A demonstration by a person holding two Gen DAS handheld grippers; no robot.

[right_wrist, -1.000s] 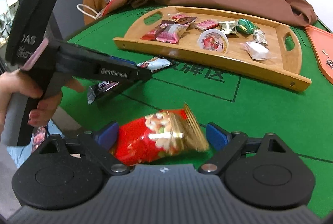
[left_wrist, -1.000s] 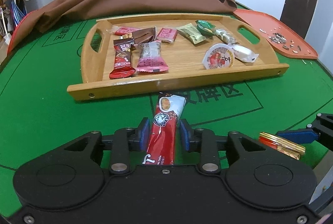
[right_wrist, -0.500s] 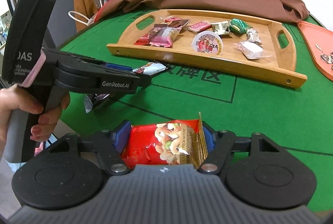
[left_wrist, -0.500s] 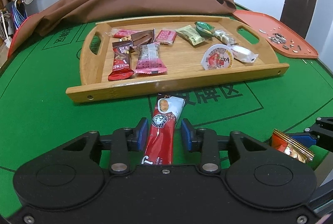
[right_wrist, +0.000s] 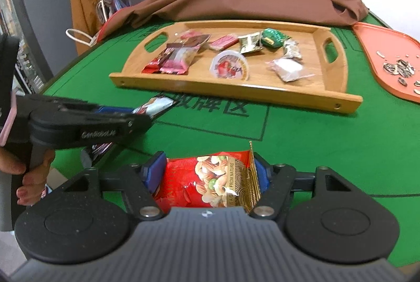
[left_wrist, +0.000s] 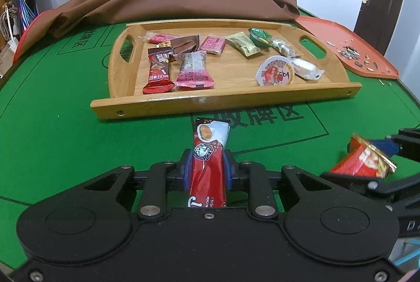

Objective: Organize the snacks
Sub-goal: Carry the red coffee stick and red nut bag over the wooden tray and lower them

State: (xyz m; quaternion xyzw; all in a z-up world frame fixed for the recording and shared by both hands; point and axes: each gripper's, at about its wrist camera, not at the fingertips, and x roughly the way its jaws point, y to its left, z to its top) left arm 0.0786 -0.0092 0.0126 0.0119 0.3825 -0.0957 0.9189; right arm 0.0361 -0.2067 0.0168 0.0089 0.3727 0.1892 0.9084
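My left gripper (left_wrist: 206,168) is shut on a long red and white snack stick (left_wrist: 208,158), which points toward the wooden tray (left_wrist: 225,101). The blue pads of my right gripper (right_wrist: 208,171) press both sides of a red nut packet (right_wrist: 210,182), so it is shut on the packet. That packet (left_wrist: 363,158) also shows at the right edge of the left wrist view. The tray holds several wrapped snacks, among them a red bar (left_wrist: 157,67), a pink packet (left_wrist: 193,68) and a round jelly cup (left_wrist: 275,70). The left gripper's black body (right_wrist: 78,124) and the stick's tip (right_wrist: 155,106) appear in the right wrist view.
A brown cloth (left_wrist: 170,4) lies bunched behind the tray. An orange tray (left_wrist: 349,46) with sunflower seed shells sits at the right. A dark wrapper (right_wrist: 97,149) lies under the left gripper. Bags hang at the far left. A hand (right_wrist: 29,177) grips the left handle.
My right gripper closed from wide open onto the nut packet and lifted it slightly. My left gripper's pads tightened onto the snack stick. The tray's contents stayed put.
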